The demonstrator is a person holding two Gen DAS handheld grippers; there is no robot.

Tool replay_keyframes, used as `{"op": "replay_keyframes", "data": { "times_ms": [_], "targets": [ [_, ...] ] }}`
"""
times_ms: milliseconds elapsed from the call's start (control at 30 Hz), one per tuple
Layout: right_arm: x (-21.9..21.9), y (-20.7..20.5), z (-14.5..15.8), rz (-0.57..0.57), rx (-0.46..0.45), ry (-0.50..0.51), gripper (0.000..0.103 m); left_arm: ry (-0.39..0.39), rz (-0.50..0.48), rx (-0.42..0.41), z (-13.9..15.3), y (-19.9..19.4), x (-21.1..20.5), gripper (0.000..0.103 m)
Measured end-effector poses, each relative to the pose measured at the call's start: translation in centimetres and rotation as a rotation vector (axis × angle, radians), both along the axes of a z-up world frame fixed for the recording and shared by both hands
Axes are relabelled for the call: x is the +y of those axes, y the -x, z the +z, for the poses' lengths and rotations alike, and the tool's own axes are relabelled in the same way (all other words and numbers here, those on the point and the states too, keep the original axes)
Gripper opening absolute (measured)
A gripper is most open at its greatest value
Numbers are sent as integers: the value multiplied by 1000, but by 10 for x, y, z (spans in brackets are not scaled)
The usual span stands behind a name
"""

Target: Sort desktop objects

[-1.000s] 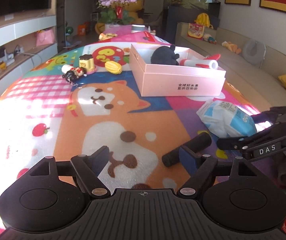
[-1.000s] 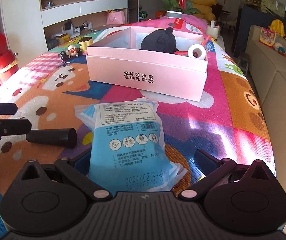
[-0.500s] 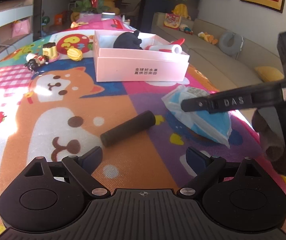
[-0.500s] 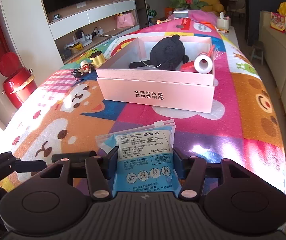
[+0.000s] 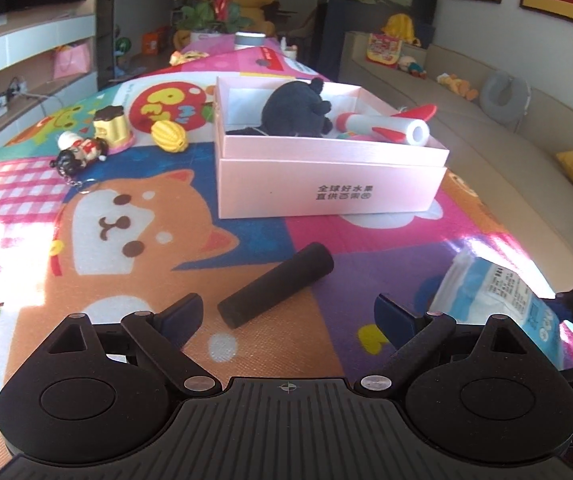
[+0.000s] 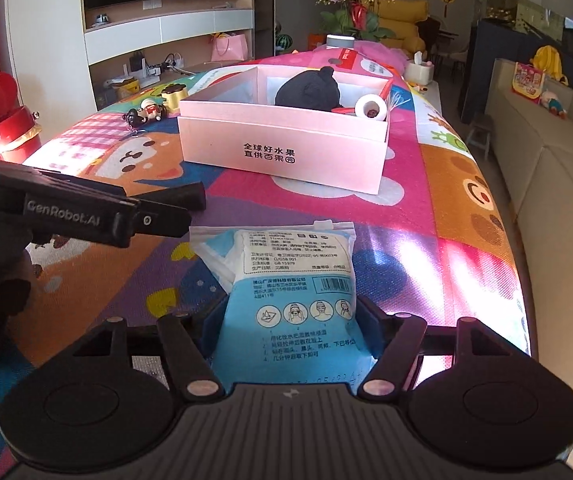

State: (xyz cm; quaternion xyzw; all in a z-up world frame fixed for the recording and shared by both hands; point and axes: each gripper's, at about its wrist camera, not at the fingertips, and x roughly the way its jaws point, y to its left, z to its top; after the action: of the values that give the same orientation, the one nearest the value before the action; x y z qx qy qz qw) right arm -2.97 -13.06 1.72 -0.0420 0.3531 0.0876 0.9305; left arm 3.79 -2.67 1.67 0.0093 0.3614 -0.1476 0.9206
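Observation:
A blue-and-white mask packet [image 6: 290,264] lies lengthwise between the fingers of my right gripper [image 6: 290,320]. Both pads touch its sides while the jaws are opening slightly. The same packet [image 5: 498,296] shows at the right of the left wrist view. My left gripper [image 5: 288,312] stands open just above the mat. A black cylinder [image 5: 276,284] lies slantwise right ahead of its fingertips, untouched. Beyond stands the pink box [image 5: 326,184], which holds a black plush [image 5: 294,110] and a red-and-white rocket toy [image 5: 386,128].
A keychain figure [image 5: 80,152], a small cake-shaped toy [image 5: 112,128] and a yellow ridged toy [image 5: 168,136] lie left of the box on the cartoon mat [image 5: 134,264]. A sofa [image 6: 558,200] runs along the right. One left-gripper finger [image 6: 182,200] reaches in from the left.
My right gripper went from wide open to closed around the packet, then eased a little. My left gripper shifted so the black cylinder now lies centred ahead of it, and its jaws widened.

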Motion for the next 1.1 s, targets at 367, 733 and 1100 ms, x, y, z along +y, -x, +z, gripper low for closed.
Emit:
{"op": "replay_keyframes", "data": {
  "times_ms": [367, 733, 1100],
  "targets": [
    [-3, 1, -3, 9, -7, -38, 81, 79, 8, 42, -1, -21, -1, 98],
    [-3, 0, -4, -12, -5, -35, 86, -23, 8, -118, 5, -32, -12, 99],
    [-5, 0, -4, -10, -5, -41, 90, -70, 145, -72, -5, -66, -12, 100]
  ]
}}
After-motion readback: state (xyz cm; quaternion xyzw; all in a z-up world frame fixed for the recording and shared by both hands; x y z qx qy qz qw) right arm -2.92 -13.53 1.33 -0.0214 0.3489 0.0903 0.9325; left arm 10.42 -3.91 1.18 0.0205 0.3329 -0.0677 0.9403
